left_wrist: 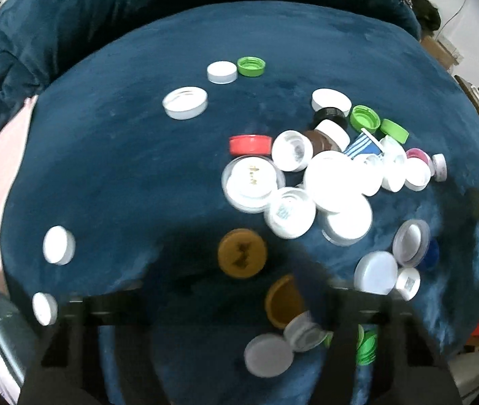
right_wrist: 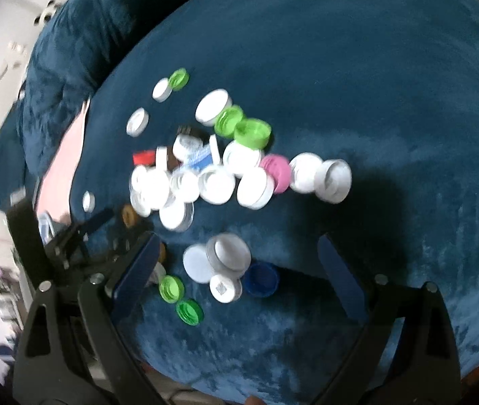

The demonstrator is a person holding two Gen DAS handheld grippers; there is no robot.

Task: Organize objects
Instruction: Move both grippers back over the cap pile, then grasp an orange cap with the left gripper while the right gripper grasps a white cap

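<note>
Left gripper [left_wrist: 239, 290] low over the near caps, brown cap [left_wrist: 281, 300] against its right pad.
Blur hides whether the narrowed jaws actually press that cap, so I cannot tell if it is held. Just right, the right gripper [right_wrist: 239, 273] stands wide and empty over a blue cap [right_wrist: 260, 280]. Beyond lie another tan cap [left_wrist: 242, 253], then the pile [left_wrist: 323, 182]; bare cloth [left_wrist: 121, 168] leaves room left.

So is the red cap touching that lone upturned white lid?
Apart: the left wrist view shows blue cloth between red cap and white lid.
</note>
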